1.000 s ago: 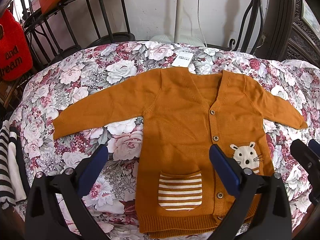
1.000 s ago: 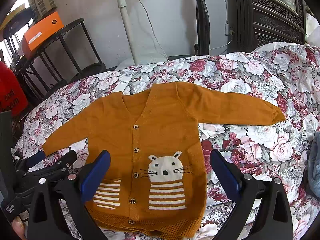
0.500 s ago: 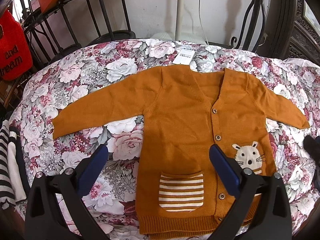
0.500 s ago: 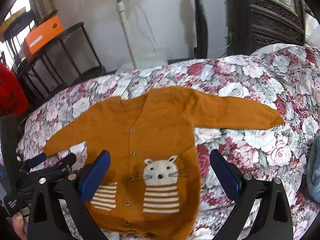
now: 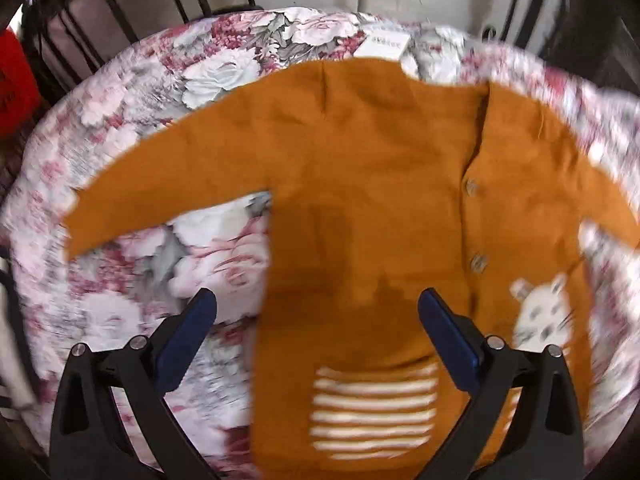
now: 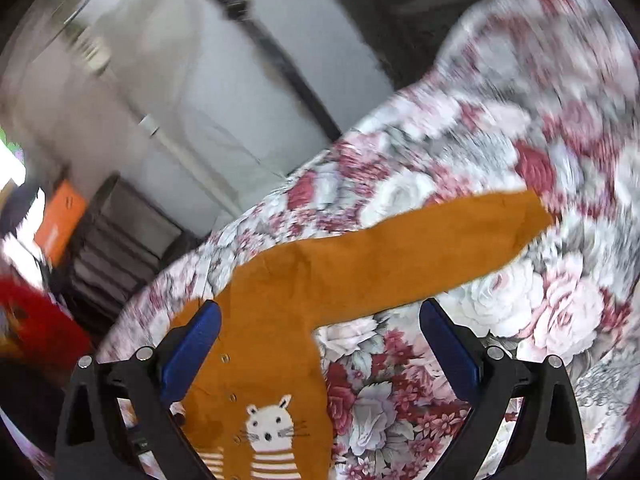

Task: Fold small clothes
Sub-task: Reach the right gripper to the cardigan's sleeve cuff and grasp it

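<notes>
Cardigan [image 5: 360, 200] lies flat, front up, sleeves spread on floral bedspread [image 5: 132, 272]; nothing folded yet. Left gripper [image 5: 316, 316] hangs spread apart, empty, over body; right gripper [image 6: 320, 328] likewise near right sleeve [image 6: 420, 256]. Best pinch each cuff, fold inward across chest.

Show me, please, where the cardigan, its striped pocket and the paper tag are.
cardigan [image 5: 360, 184]: left wrist view, middle of the chest.
striped pocket [image 5: 372, 412]: left wrist view, centre of the stripes.
paper tag [image 5: 382, 45]: left wrist view, middle of the white card.
</notes>
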Tool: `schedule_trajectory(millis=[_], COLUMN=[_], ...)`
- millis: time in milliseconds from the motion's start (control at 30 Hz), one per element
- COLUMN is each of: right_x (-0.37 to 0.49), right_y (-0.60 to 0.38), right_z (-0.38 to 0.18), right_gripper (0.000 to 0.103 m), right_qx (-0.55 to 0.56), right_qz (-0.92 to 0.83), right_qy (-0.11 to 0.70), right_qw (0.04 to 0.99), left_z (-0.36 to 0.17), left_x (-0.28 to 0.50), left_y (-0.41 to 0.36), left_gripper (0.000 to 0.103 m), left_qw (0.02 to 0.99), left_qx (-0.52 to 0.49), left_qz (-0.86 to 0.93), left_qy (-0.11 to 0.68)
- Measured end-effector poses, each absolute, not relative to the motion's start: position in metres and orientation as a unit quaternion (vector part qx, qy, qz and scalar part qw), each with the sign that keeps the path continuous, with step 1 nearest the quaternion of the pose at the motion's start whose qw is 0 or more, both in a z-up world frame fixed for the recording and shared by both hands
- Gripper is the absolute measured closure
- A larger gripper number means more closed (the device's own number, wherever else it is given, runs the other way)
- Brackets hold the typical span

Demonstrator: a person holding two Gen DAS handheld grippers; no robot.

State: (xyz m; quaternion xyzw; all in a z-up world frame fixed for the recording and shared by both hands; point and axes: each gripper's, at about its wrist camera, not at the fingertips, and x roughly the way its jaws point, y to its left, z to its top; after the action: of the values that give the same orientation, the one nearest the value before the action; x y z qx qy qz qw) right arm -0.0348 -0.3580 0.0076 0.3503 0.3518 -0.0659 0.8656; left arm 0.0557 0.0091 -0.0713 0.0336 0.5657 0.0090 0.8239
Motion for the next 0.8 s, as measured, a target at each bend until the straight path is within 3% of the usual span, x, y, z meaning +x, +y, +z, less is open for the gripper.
schedule_trajectory(millis=[67,200,367,533,733,767,800], right_x=[-0.036,-0.048,-0.061,-0.063,-0.052,-0.048,-0.047], right_y=[-0.378,-0.430,-0.478,-0.499,-0.506,-0.506,-0.506], right_z=[-0.005,-0.040,-0.086,-0.105,-0.124,-0.124,-0.124], right_gripper=[0.010,0.035,0.040,0.042,0.051,0.060,0.075], right_qx=[0.376,0.457,0.589,0.620,0.624,0.617,0.605], right_qz=[-0.084,-0.128,-0.147,-0.170,-0.189,-0.193,-0.204], right_qy=[0.352,0.341,0.299,0.271,0.275,0.283,0.296], right_qw=[0.853,0.811,0.736,0.716,0.706,0.708,0.711], left_z=[-0.069,-0.070,-0.080,-0.078,-0.080,-0.080,-0.080], left_x=[0.065,0.072,0.071,0.067,0.059,0.058,0.058], left_y=[0.008,0.003,-0.020,-0.043,-0.064,-0.064,-0.065], left_gripper=[0.005,0.005,0.005,0.005,0.005,0.005,0.005], left_qw=[0.827,0.826,0.820,0.819,0.820,0.820,0.820], left_qx=[0.040,0.039,0.068,0.080,0.128,0.132,0.134], left_qz=[0.015,0.009,-0.006,-0.023,-0.029,-0.028,-0.029], left_qy=[0.561,0.562,0.568,0.568,0.558,0.556,0.556])
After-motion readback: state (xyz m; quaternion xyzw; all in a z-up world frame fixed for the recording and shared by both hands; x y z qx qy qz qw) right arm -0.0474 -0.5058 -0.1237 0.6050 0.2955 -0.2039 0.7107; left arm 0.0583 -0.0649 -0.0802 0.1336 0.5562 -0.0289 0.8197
